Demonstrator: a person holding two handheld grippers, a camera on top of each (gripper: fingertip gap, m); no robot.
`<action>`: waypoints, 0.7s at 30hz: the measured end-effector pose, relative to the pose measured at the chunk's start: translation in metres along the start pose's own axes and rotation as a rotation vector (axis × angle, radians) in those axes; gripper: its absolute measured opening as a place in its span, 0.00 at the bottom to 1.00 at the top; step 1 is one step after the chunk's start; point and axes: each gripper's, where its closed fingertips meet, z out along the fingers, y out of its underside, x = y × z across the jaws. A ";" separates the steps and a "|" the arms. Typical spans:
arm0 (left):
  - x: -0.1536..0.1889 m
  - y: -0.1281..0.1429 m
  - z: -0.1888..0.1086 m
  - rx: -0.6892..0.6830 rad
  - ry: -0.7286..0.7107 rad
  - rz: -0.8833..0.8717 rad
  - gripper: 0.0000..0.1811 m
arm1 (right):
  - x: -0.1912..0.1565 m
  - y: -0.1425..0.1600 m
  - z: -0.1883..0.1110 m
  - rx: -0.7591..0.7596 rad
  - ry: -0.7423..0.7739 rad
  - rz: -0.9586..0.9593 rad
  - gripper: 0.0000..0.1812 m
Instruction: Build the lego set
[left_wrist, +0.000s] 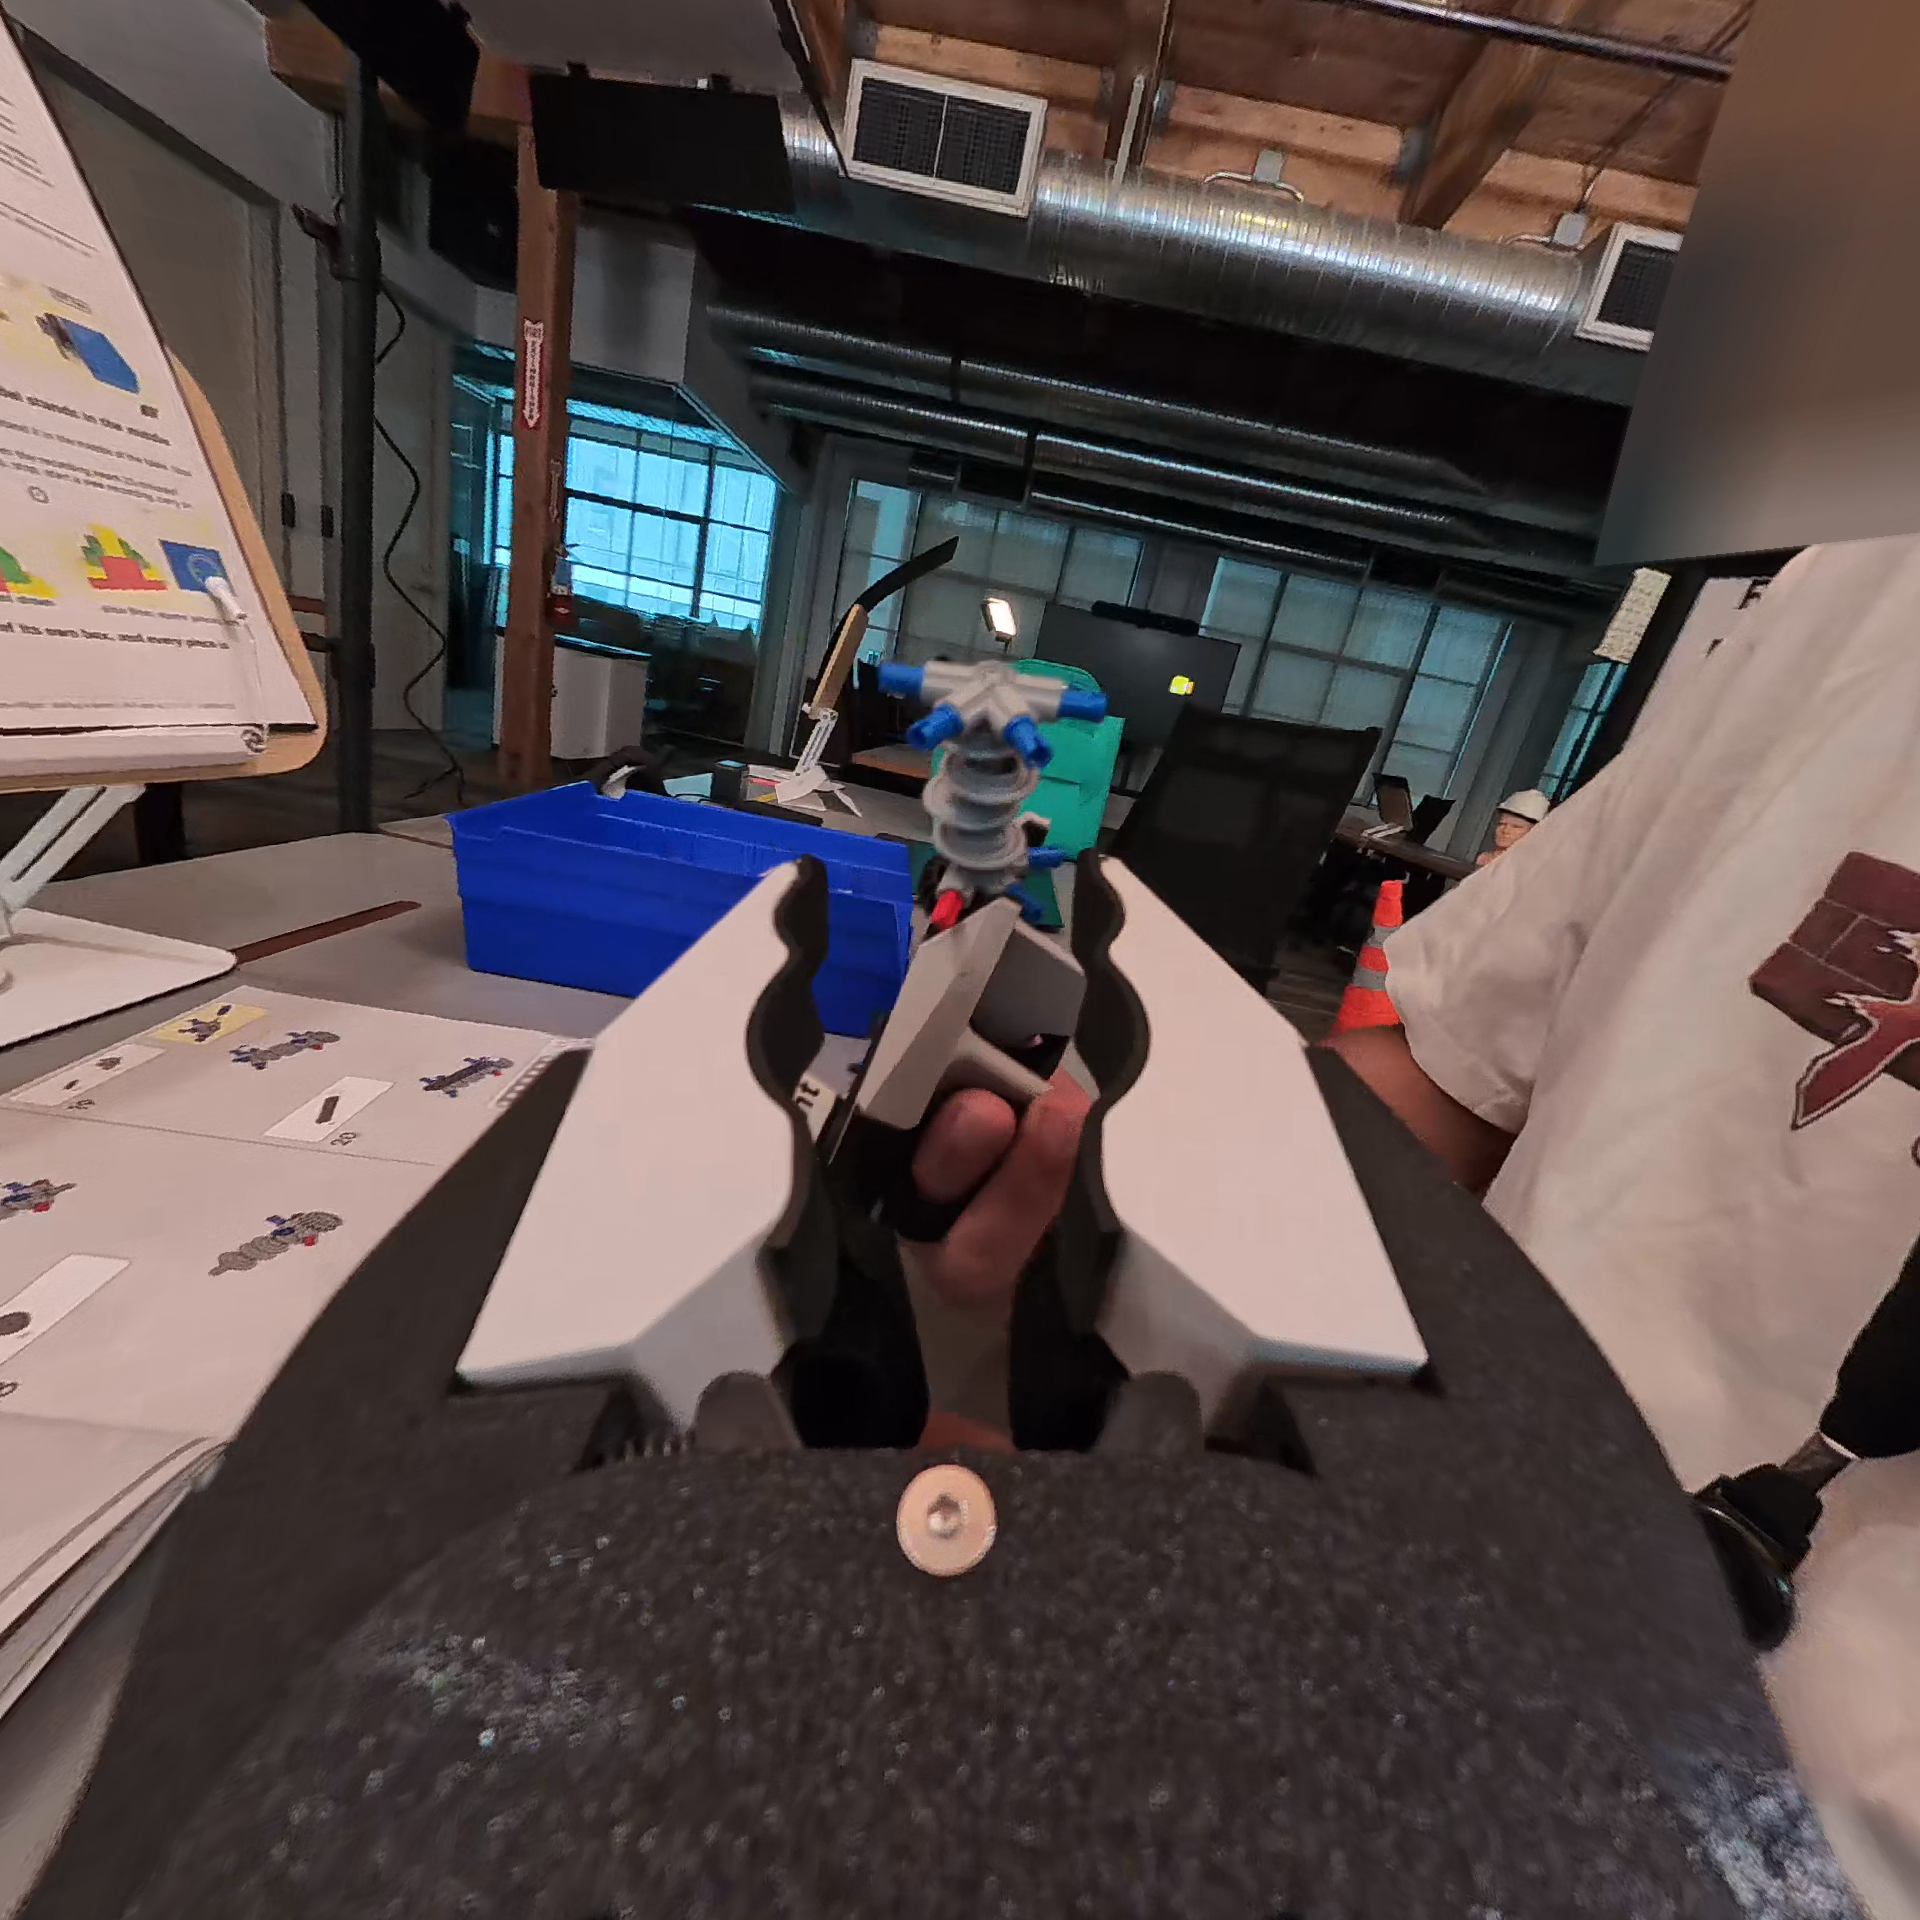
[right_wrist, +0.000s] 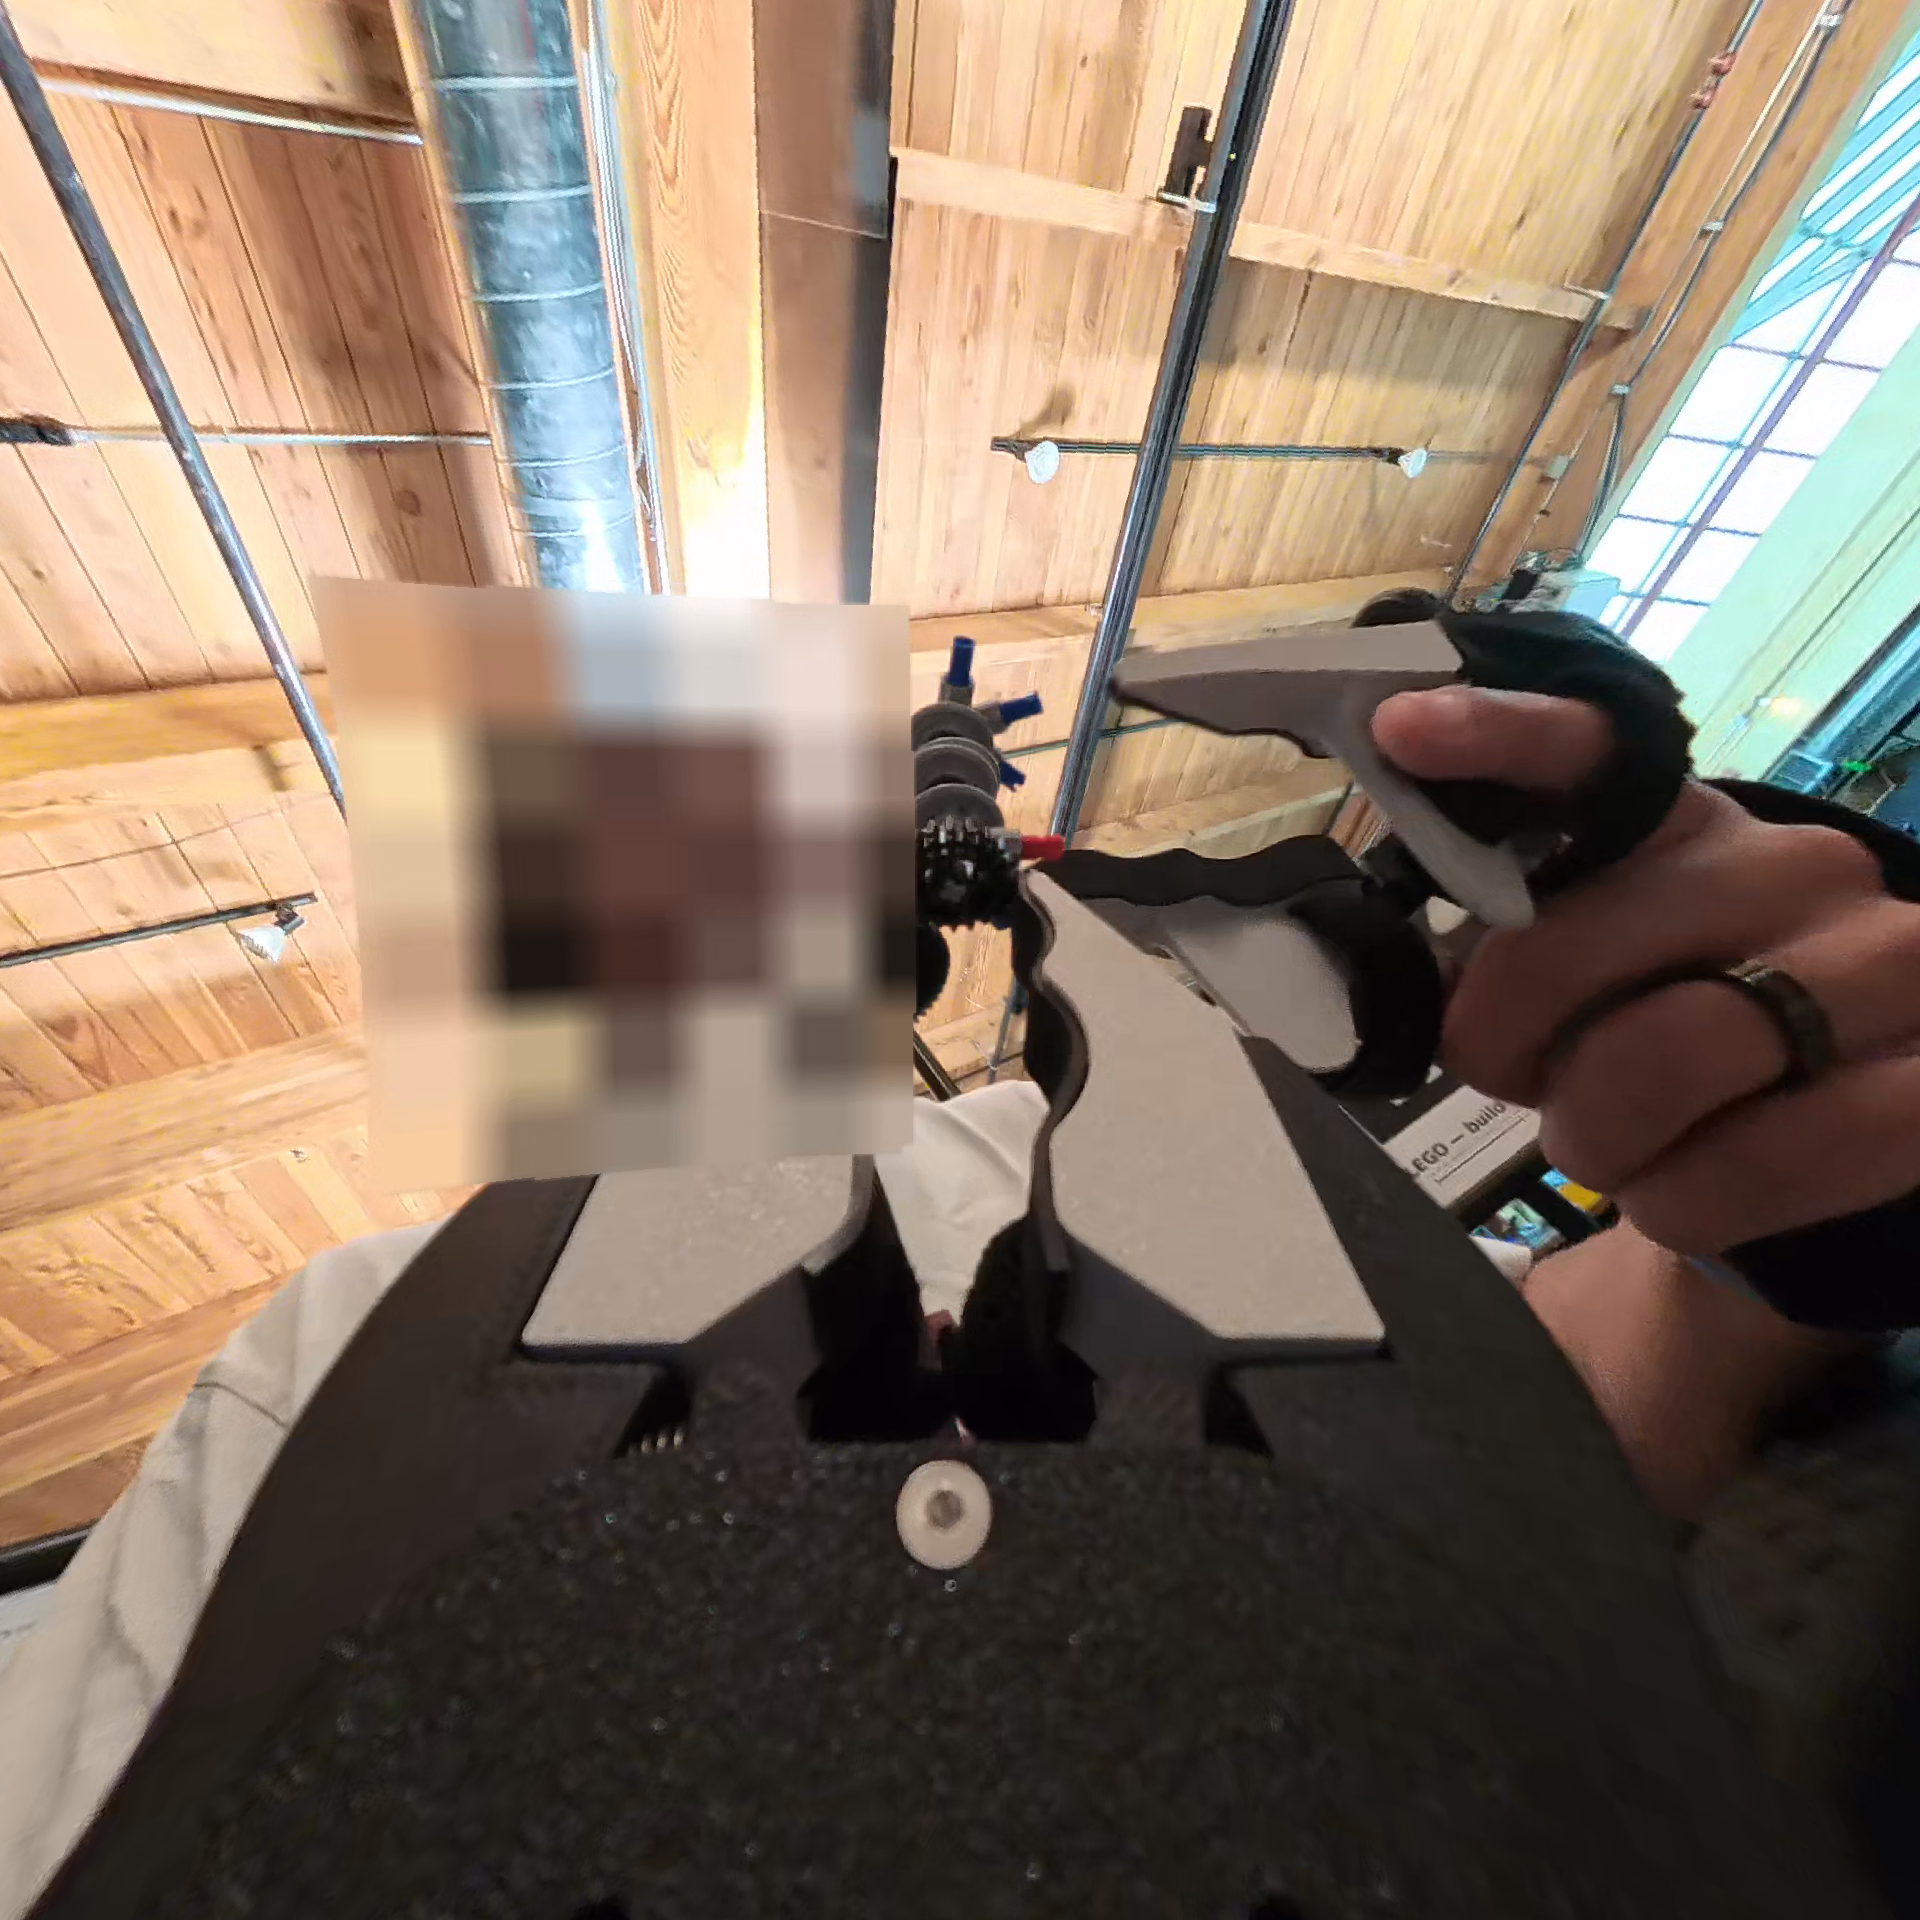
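While the left gripper's (left_wrist: 940, 883) fingers (left_wrist: 665, 1101) stand wide, the right gripper (left_wrist: 971, 997) between them pinches the model's (left_wrist: 982, 774) base

Above me runs a wooden plank ceiling (right_wrist: 260, 312) with a silver air duct (left_wrist: 1299, 260) under it. Below the duct, tall paned windows (left_wrist: 665, 520) glow blue. A black office chair (left_wrist: 1236, 821) stands beneath them, an orange traffic cone (left_wrist: 1374, 961) beside it.
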 end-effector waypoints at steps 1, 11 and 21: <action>0.004 0.000 0.000 0.005 0.023 -0.006 0.22 | 0.004 0.001 -0.001 0.001 0.014 0.007 0.10; 0.014 0.003 0.002 0.009 0.069 -0.028 0.12 | 0.011 0.005 0.012 0.050 -0.063 0.049 0.11; 0.010 0.005 0.001 0.003 0.041 -0.029 0.12 | 0.013 0.001 0.010 0.091 -0.071 0.069 0.10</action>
